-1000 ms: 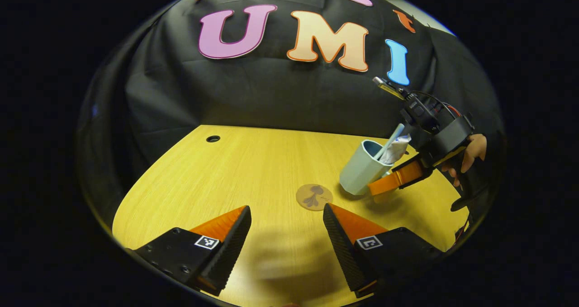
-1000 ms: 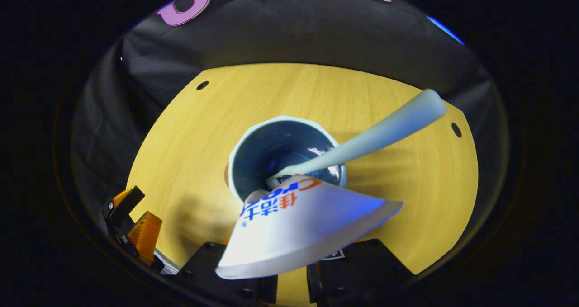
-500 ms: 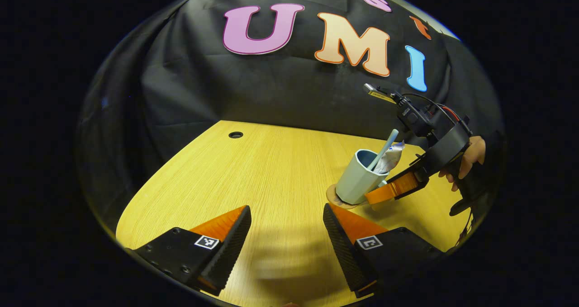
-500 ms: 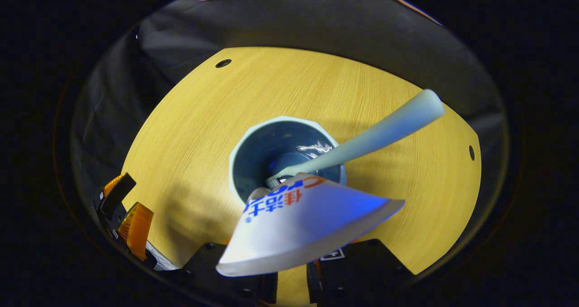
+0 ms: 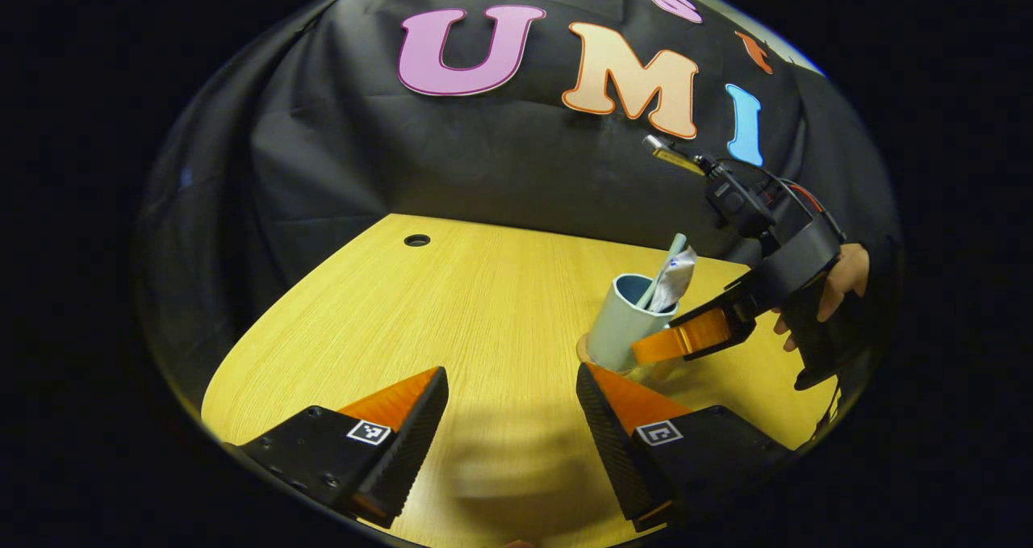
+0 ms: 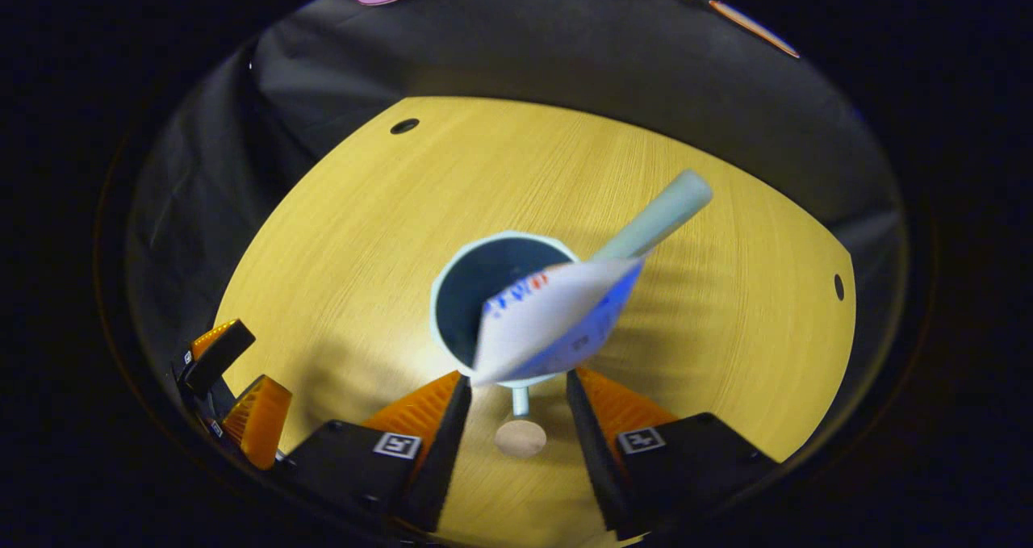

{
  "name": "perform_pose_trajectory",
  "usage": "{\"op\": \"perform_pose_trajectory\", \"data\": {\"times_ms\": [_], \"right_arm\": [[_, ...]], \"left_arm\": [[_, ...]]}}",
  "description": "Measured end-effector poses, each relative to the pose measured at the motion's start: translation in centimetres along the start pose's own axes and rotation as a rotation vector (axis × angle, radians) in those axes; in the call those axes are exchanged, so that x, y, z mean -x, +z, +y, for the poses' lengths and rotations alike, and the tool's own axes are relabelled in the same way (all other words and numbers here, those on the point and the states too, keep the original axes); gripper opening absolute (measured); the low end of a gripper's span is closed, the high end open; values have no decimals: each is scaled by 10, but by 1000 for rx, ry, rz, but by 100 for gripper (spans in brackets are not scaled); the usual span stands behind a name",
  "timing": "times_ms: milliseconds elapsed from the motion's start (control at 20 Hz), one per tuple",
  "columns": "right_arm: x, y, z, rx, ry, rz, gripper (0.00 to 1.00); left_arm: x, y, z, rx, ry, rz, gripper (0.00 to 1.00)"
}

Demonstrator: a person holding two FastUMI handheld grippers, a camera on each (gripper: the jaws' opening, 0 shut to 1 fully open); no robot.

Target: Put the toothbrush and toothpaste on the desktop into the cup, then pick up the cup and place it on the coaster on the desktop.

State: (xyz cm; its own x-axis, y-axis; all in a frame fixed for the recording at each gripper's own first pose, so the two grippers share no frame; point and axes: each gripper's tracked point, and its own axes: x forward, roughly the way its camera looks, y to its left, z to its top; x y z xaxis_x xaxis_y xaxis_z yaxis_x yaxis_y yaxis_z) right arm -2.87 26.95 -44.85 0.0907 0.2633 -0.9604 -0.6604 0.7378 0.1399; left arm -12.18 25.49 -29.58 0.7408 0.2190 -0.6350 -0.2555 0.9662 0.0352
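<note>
The coaster [image 5: 583, 351] is mostly hidden in the left gripper view: the cup [image 5: 620, 334] stands on it and just a thin sliver of its rim peeks out at the cup's base on the left, right above the left gripper's [image 5: 512, 419] near finger. In the right gripper view I can't really pick the coaster out under the cup [image 6: 476, 290]; there's a small round pale thing [image 6: 520, 438] on the desk [image 6: 347, 233] between the fingers, with a short pale stub above it, and I can't tell what either is. The toothpaste tube [image 6: 557, 318] flops across the cup's mouth and covers most of the inside, and the toothbrush [image 6: 658, 217] handle sticks out behind it up to the right, brush end hidden down in the cup. Right gripper [image 6: 513, 386]: its jaws are spread apart with the cup's lower edge sitting between the tips, and a gap shows on both sides in its own view, so it doesn't look like it's squeezing the cup. From the left gripper view the right gripper [image 5: 678, 345] is just beside the cup's base, a hand [image 5: 831, 290] holding it at the far right edge, partly cut off. Left gripper jaws are wide open, holding nothing, hanging over bare desk [image 5: 452, 306]. Cup looks a bit tilted in the left gripper view, could be the lens.
</note>
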Motion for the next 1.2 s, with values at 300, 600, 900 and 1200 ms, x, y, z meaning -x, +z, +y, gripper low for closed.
{"op": "perform_pose_trajectory", "data": {"times_ms": [300,600,900,1200], "right_arm": [[57,-10,-25,-7,19,-281,99],[144,-25,-103,-86,-106,-626,98],[220,-49,-173,-185,-163,-826,98],[310,-56,-206,-238,-271,-983,97]], "left_arm": [[3,24,-50,-42,-37,-39,94],[21,52,-114,-20,-57,-109,94],[55,90,-163,-55,-30,-256,93],[98,132,-199,-118,-71,-390,93]]}}
